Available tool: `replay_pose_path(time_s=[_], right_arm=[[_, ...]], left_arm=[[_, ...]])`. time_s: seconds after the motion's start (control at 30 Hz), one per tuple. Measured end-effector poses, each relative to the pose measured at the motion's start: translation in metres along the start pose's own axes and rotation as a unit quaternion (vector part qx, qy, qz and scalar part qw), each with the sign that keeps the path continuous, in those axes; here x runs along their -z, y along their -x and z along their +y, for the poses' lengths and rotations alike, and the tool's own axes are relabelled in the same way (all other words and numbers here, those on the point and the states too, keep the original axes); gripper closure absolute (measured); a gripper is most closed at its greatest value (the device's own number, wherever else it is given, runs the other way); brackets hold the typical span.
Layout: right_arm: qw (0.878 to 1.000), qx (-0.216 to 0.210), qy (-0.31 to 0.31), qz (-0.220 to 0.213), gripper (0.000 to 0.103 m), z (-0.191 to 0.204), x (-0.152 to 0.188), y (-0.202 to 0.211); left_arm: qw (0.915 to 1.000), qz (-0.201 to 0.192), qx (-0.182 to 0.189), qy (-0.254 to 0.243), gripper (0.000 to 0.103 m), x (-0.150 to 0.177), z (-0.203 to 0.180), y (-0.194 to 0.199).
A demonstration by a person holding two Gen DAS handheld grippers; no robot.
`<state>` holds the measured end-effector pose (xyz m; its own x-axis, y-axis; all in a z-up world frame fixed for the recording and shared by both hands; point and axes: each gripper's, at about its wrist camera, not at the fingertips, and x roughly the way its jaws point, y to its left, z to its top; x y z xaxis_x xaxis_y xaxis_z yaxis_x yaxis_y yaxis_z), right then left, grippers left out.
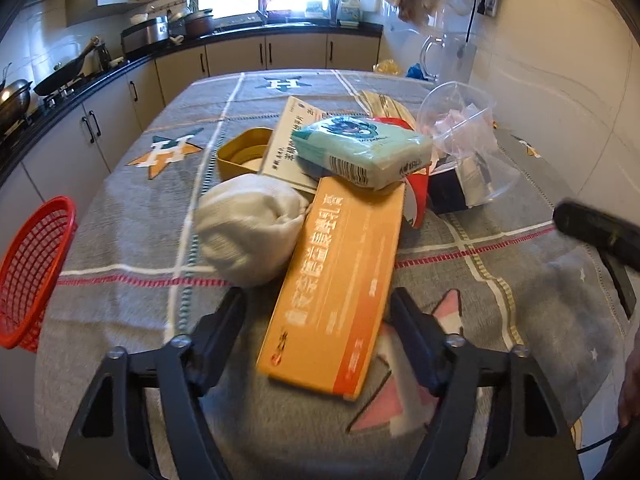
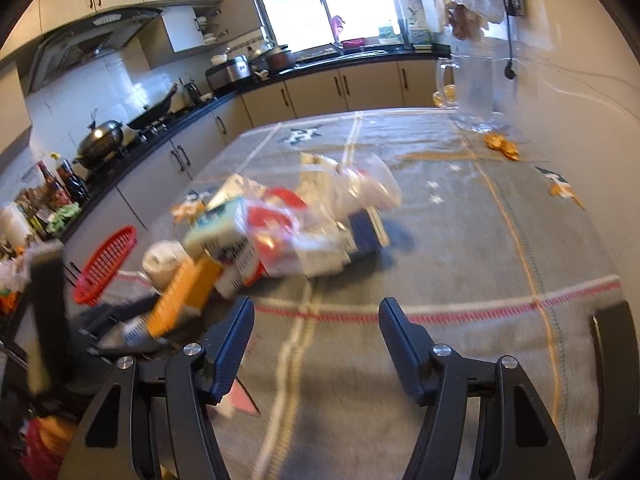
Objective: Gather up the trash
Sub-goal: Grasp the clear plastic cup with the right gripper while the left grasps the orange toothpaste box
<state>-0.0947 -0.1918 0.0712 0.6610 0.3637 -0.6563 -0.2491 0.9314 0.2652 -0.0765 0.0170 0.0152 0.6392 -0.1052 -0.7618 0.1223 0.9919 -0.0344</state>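
While the left gripper (image 1: 318, 312) straddles the near end of the orange box (image 1: 336, 292), fingers apart and not pressing, the right gripper (image 2: 316, 320) gapes empty, short of the trash pile (image 2: 280, 232).

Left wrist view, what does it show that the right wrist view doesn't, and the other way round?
Only the left wrist view shows the yellow tin, the pink cat print on the cloth, and the left gripper open, straddling the orange box.

Only the right wrist view shows the range hood, the sauce bottles, and the right gripper open over bare cloth.

Both show the trash pile with the orange box, tissue pack, white bundle, the red basket, and the glass jug.
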Motion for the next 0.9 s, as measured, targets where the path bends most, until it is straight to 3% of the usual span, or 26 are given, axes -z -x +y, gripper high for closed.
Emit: replay_pose_path(time_s=[0.03, 0.2, 0.5, 0.9], right_arm=[[1.0, -0.007, -0.004, -0.002, 0.034, 0.001, -0.005, -0.002], [1.0, 0.007, 0.019, 0.003, 0.031, 0.015, -0.027, -0.023], [0.998, 0.048, 0.034, 0.026, 0.02, 0.015, -0.043, -0.065], [0.999, 0.039, 0.01, 0.011, 0.027, 0.002, -0.033, -0.058]], left_arm=[[1.0, 0.005, 0.002, 0.001, 0.05, -0.002, 0.0, -0.003], [0.9999, 0.008, 0.005, -0.002, 0.057, -0.007, -0.004, -0.008], [0.9997, -0.013, 0.022, -0.003, 0.057, 0.0, 0.001, 0.007], [0.9991, -0.023, 0.035, 0.002, 0.057, 0.001, 0.006, 0.014]])
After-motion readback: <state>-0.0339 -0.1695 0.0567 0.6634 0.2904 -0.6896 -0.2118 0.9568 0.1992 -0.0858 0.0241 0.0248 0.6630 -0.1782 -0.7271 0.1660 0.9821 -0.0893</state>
